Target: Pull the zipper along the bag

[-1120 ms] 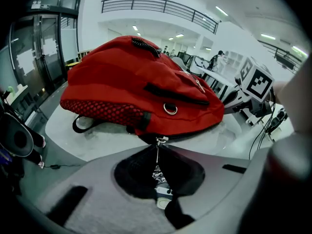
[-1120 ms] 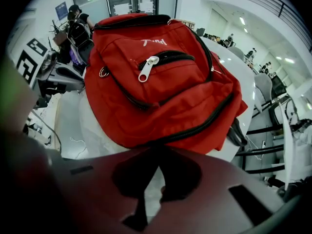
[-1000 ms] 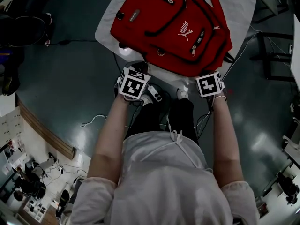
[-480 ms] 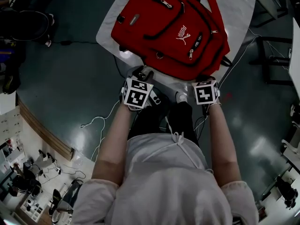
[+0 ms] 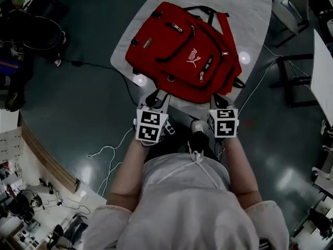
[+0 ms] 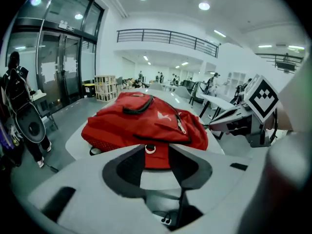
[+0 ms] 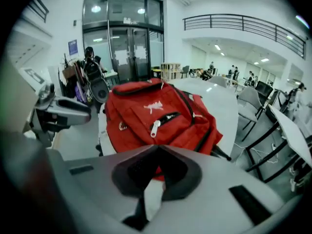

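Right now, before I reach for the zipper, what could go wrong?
1. The red backpack shows several zipper pulls. The white pull on the front pocket is only one of them, so the wrong one could get pinched.
2. The backpack lies loose on the white table with neither gripper on it, so a tug may drag the whole bag.
3. The right gripper has its jaws together and would likely bump, not grasp. The left gripper is open.

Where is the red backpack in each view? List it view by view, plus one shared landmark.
Head view: red backpack, upper centre.
Left gripper view: red backpack, centre.
Right gripper view: red backpack, centre.
Shared landmark: the white table it lies on.
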The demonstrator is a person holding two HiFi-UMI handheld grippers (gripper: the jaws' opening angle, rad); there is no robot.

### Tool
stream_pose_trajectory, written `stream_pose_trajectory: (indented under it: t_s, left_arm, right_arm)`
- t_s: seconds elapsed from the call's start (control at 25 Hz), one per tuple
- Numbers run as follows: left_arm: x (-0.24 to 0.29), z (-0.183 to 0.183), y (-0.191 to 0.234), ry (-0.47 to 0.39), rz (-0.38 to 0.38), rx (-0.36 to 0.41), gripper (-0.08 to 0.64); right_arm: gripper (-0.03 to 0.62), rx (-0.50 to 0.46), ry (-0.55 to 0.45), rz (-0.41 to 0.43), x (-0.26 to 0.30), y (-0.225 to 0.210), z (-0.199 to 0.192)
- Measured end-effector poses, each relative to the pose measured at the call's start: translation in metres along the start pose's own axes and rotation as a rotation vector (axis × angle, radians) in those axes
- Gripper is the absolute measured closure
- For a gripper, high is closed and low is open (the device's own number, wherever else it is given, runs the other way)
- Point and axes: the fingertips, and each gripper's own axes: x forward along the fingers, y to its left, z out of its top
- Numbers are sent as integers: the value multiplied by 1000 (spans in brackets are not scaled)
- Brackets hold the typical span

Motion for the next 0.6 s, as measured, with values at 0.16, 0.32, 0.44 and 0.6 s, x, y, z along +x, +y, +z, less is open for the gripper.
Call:
stream_pose_trajectory:
  t_s: [0.16, 0.32, 0.44, 0.6]
  left_arm:
    - [-19, 55, 0, -156, 39, 30, 466]
    - [-48, 109, 2, -301, 84, 41, 520]
    - [-72, 151, 0, -415, 95, 75, 538]
    - [-102, 195, -13, -539, 89, 114, 540]
  right_arm:
    - [565, -51, -187, 9, -21, 5, 67]
    - [565, -96, -356, 52, -55, 22, 127]
    - [565, -108, -468, 88, -82, 33, 167]
    - [565, -111, -557, 131, -103, 46, 195]
